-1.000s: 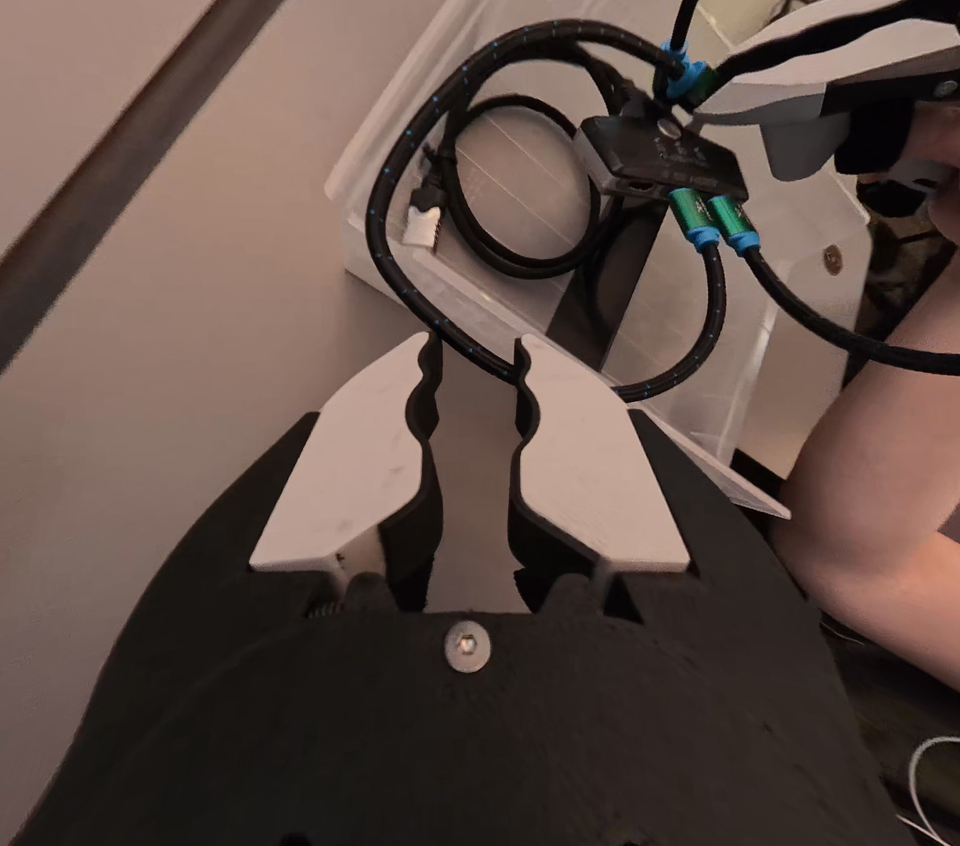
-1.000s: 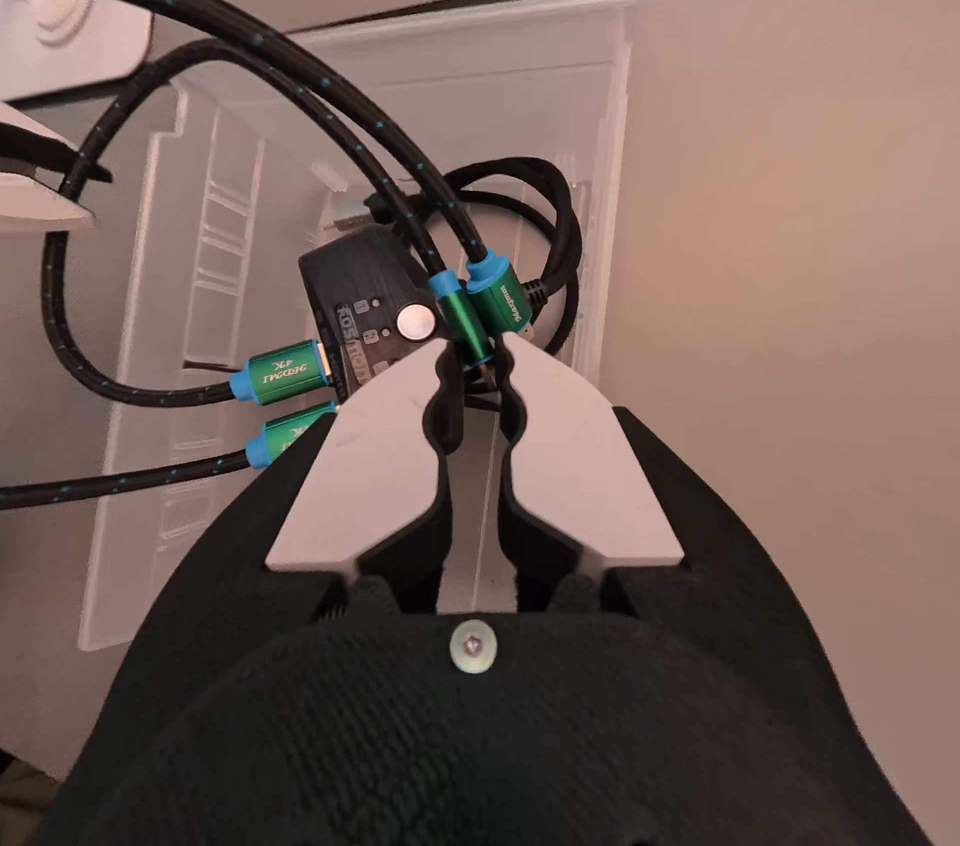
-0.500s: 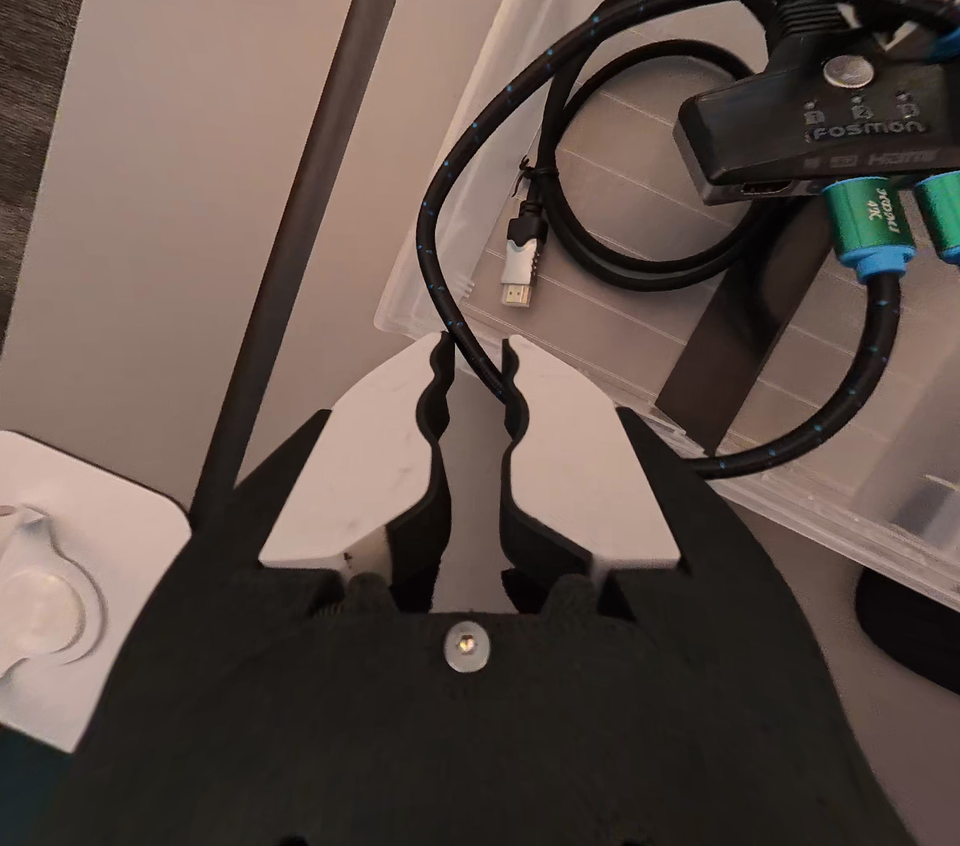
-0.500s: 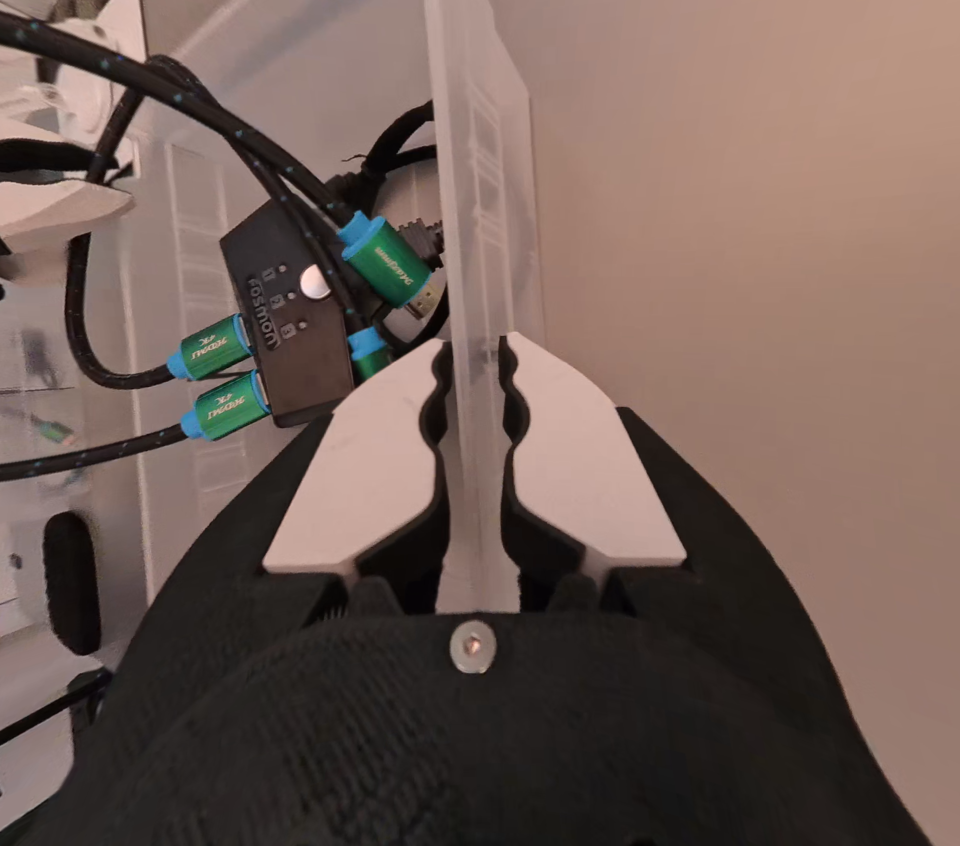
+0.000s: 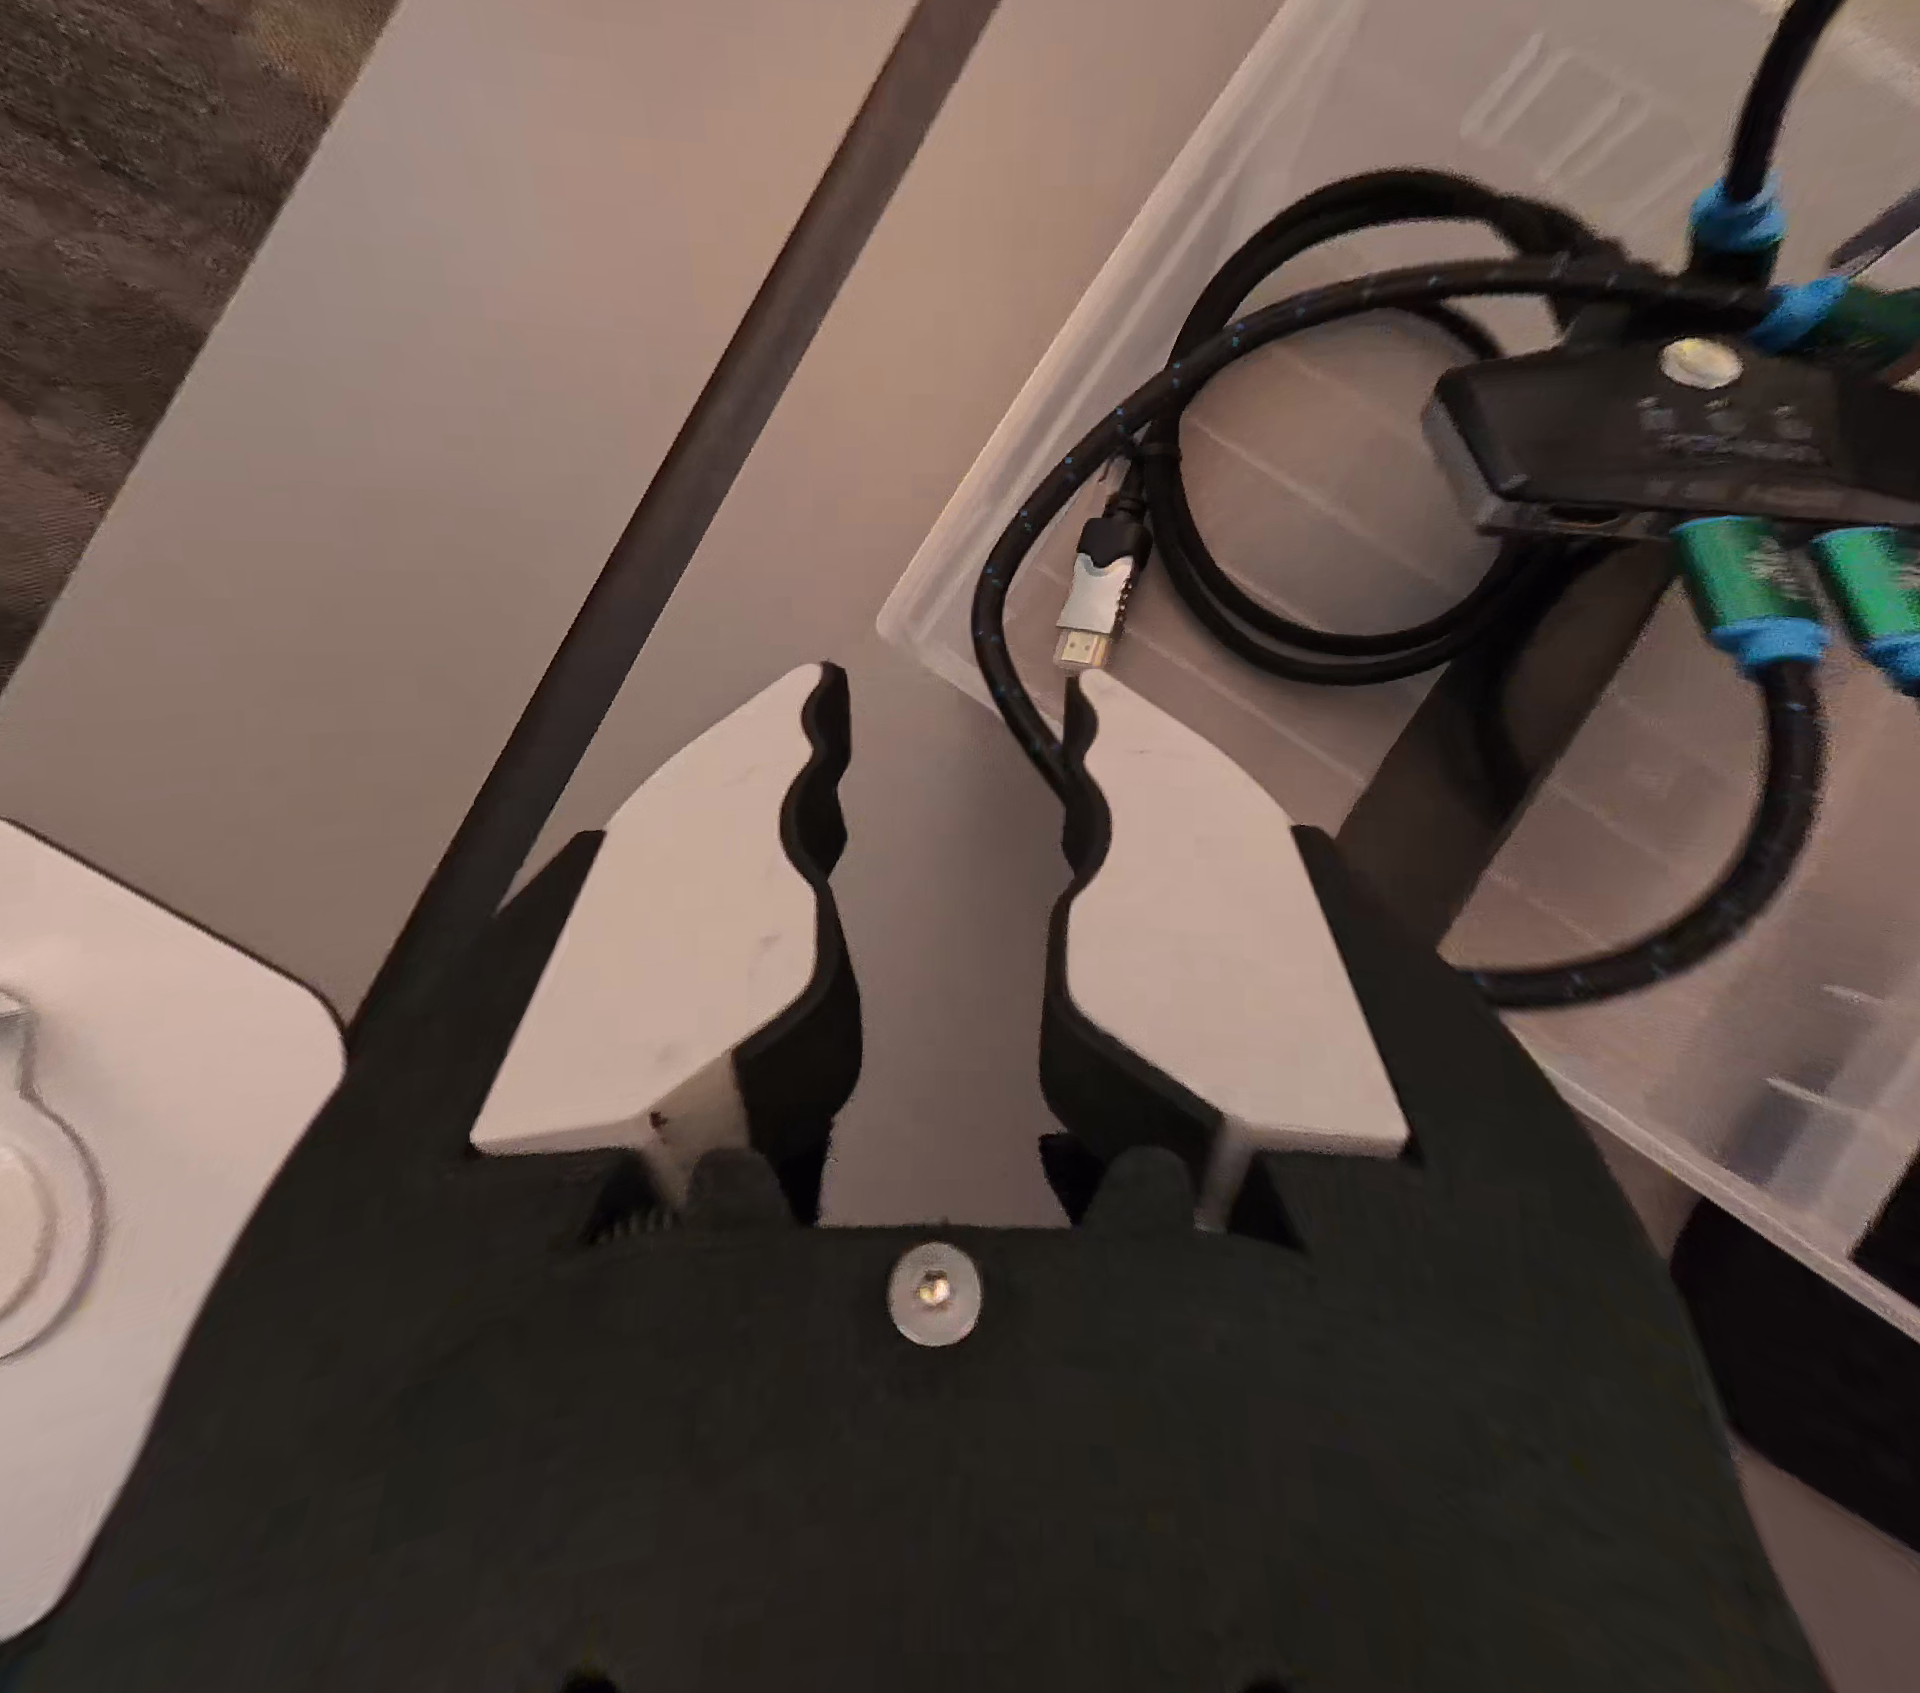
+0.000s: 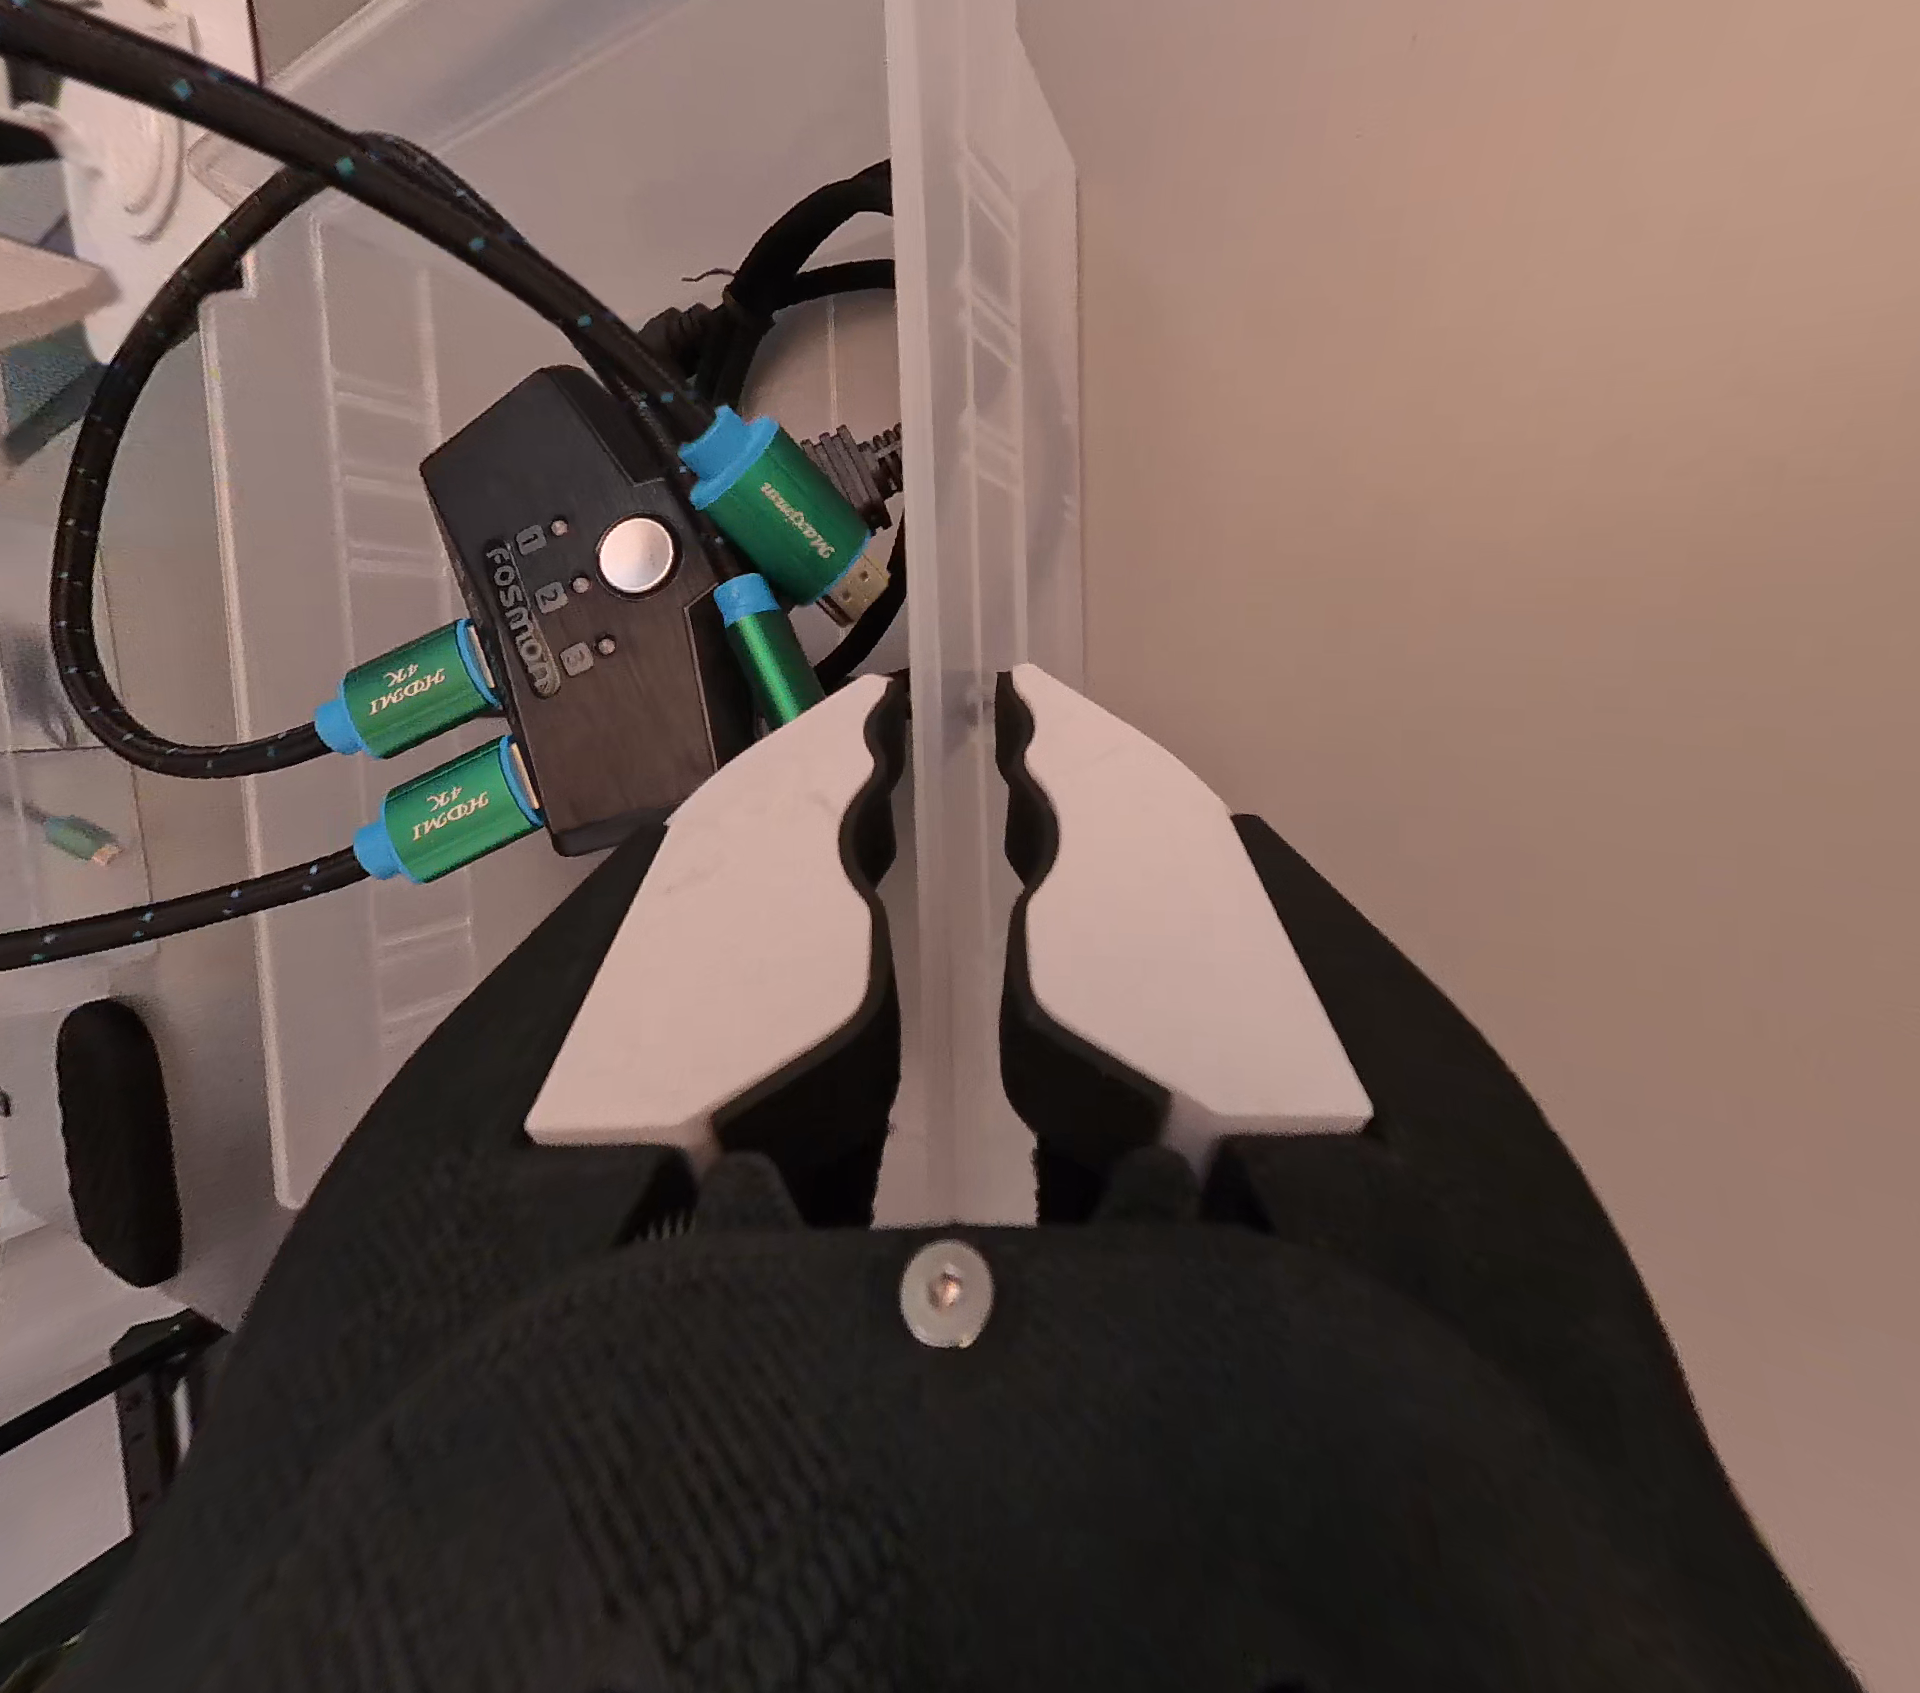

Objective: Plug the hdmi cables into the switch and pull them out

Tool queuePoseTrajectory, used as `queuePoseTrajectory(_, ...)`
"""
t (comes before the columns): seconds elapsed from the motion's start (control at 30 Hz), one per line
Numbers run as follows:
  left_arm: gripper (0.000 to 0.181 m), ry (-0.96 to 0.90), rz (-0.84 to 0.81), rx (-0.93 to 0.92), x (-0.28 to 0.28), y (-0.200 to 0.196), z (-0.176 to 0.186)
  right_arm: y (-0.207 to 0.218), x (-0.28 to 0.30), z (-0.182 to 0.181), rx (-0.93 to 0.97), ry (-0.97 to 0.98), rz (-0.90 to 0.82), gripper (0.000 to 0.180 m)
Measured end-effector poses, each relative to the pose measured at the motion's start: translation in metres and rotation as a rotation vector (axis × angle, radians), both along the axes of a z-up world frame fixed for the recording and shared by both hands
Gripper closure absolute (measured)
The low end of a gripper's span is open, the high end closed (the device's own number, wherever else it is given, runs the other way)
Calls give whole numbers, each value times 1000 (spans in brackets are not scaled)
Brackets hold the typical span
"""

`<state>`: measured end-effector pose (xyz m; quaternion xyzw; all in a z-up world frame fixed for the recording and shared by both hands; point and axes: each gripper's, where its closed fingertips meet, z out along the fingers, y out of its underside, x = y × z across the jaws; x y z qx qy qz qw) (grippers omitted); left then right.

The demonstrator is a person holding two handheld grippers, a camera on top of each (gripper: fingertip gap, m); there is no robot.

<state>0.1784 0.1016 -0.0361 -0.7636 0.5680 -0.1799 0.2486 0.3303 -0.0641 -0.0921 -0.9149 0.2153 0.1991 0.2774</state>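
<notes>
Jaws apart on left gripper (image 5: 951, 687) and right gripper (image 6: 945, 687), neither holding anything; stiff braided cables (image 6: 208, 755) look best gripped by rigid green plugs (image 6: 421, 698) at light switch (image 6: 582, 604).

My left claw (image 5: 951, 698) and right claw (image 6: 945, 693) look alike: two pale grey fingers with wavy black inner pads, set in a textured black body with one silver screw.

Right of the left gripper (image 5: 954, 687), the switch (image 5: 1662, 448) and its green plugs (image 5: 1745, 594) are smeared and run off the edge. The right gripper (image 6: 943, 687) hides one plug's (image 6: 774, 656) tip.
</notes>
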Motion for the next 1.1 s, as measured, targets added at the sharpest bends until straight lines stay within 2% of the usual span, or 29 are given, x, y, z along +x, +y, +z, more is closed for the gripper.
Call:
queuePoseTrajectory(0.17, 134, -190, 61, -79, -42, -4, 23, -4, -7, 0, -24, 23, 1, 162)
queuePoseTrajectory(0.4, 133, -492, 109, -120, -128, -39, 62, 7, -12, -1, -28, 1, 41, 166)
queuePoseTrajectory(0.53, 131, -548, 111, -114, -180, -62, 84, 10, -13, -1, -39, -26, 46, 166)
queuePoseTrajectory(0.63, 132, -611, 156, 31, -227, -67, 122, 13, -8, 5, 3, 1, 11, 163)
queuePoseTrajectory(0.73, 134, -672, 316, 314, -298, -58, 174, 10, 5, 21, 63, -5, -64, 156)
queuePoseTrajectory(0.83, 130, -695, 474, 546, -377, -54, 213, 6, 24, 56, 152, -135, -159, 162)
queuePoseTrajectory(0.9, 123, -645, 516, 573, -419, -53, 216, 4, 32, 93, 266, -232, -224, 162)
queuePoseTrajectory(1.0, 118, -454, 582, 456, -474, -47, 173, 1, 28, 173, 595, -370, -284, 162)
queuePoseTrajectory(1.1, 122, -245, 599, 355, -518, -35, 122, -5, -20, 248, 999, -386, -169, 149)
